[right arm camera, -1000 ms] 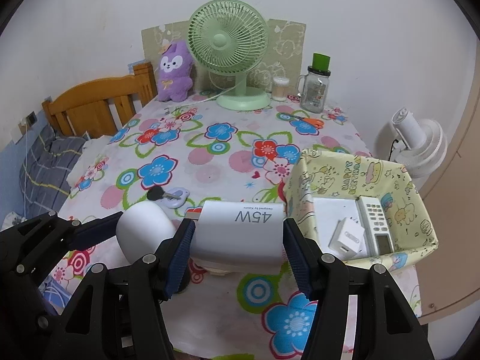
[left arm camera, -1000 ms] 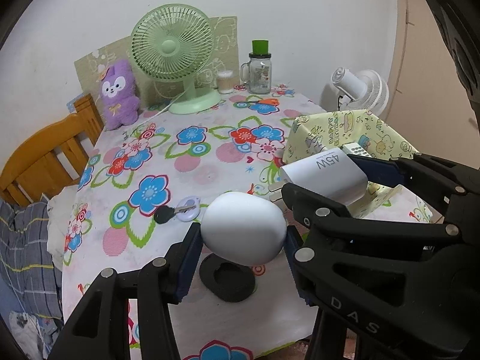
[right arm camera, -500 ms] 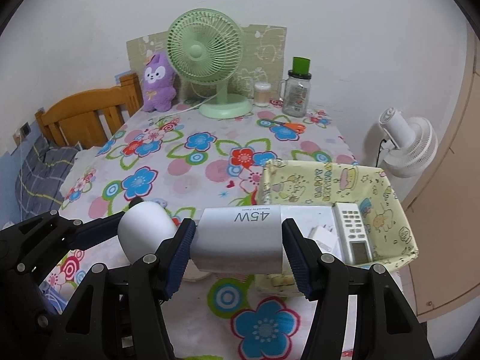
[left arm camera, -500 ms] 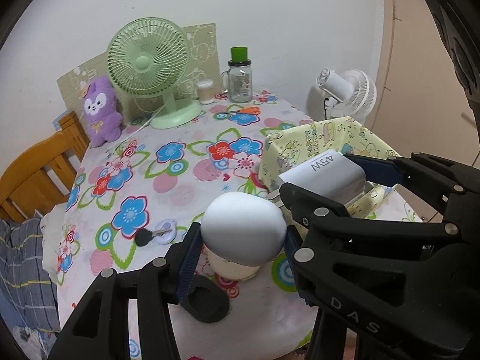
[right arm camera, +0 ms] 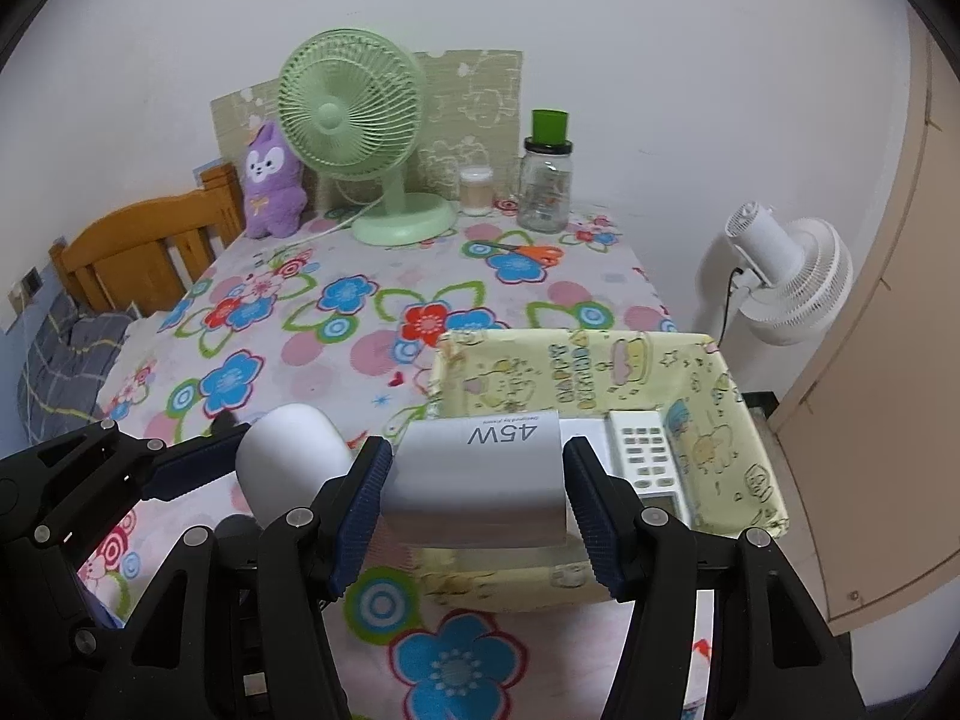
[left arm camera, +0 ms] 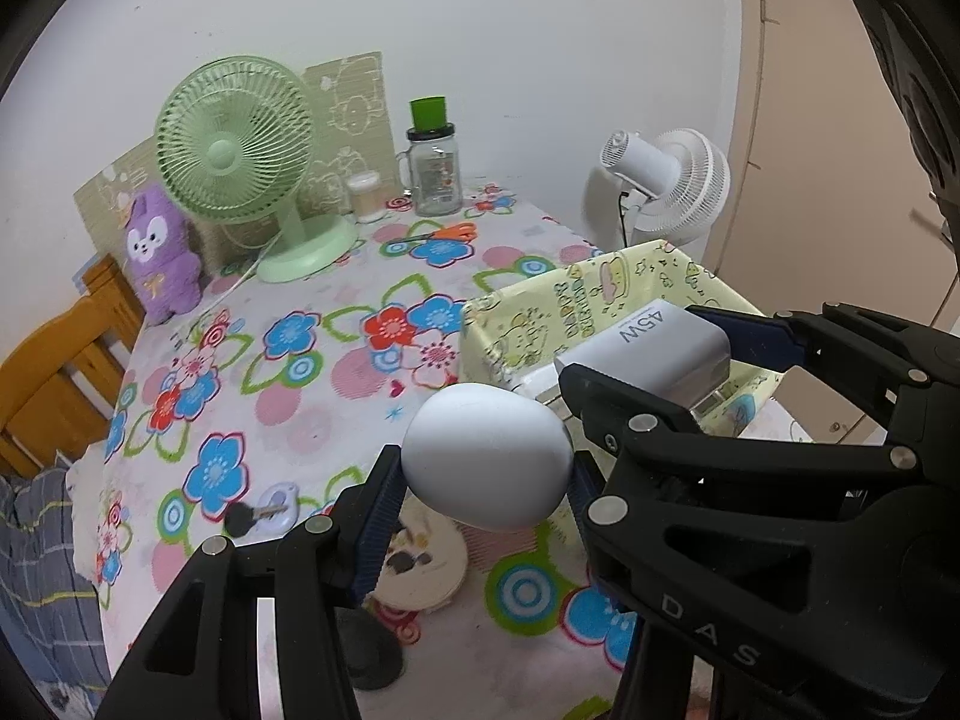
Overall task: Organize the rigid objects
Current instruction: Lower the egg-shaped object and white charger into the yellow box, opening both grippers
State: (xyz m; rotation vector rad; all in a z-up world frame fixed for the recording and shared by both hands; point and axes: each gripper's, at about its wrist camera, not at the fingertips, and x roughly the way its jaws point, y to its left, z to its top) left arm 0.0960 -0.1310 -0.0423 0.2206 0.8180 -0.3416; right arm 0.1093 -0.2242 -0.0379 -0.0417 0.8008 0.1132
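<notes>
My left gripper [left arm camera: 485, 480] is shut on a white egg-shaped object [left arm camera: 486, 456], held above the table's front part; it also shows in the right wrist view [right arm camera: 291, 456]. My right gripper [right arm camera: 474, 483] is shut on a white 45W charger [right arm camera: 477, 471], held over the near left part of the yellow fabric basket [right arm camera: 744, 420]. The charger also shows in the left wrist view [left arm camera: 654, 354], above the basket [left arm camera: 540, 306]. A white remote control [right arm camera: 645, 459] lies inside the basket.
On the flowered tablecloth lie a key with a tag [left arm camera: 264, 513], a round white dish [left arm camera: 420, 564], a black round base [left arm camera: 366, 654] and orange scissors [left arm camera: 450, 232]. A green fan [left arm camera: 240, 138], purple plush [left arm camera: 159, 252] and jar [left arm camera: 432, 171] stand at the back. A white floor fan [right arm camera: 780, 276] is beside the table.
Both grippers have moved right and toward the basket with their objects still held. The charger now hangs over the basket; the key and black base have slipped to the left.
</notes>
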